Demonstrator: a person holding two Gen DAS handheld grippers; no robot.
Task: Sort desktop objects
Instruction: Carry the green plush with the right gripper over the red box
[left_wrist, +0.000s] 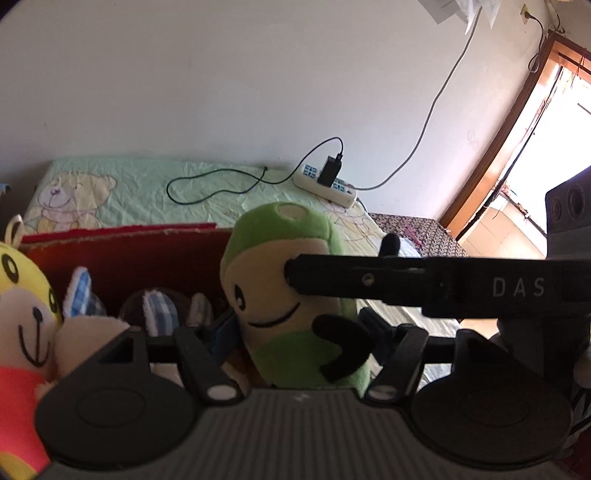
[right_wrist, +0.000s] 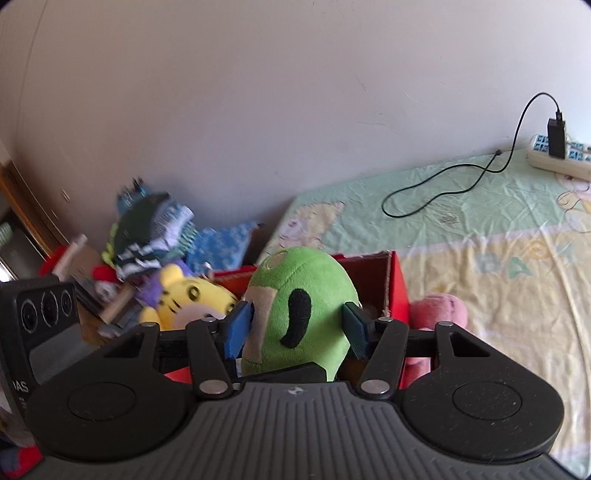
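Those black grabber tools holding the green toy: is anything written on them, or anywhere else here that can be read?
"DAS": white letters on the black body of the right gripper, seen from the left wrist camera.
"AS": on the left gripper's body at the picture's edge in the right wrist view; the start is cut off.
Papers on the wall: print too small to read.
Green plush toy, red box: no writing.

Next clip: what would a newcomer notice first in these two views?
The green plush dominates both views, pinched between the pads of the right claw above the red box. A yellow tiger plush sits at the box's left end, and a pink plush lies outside its right wall. Behind, a power strip with a black cable rests on the pastel bedsheet.
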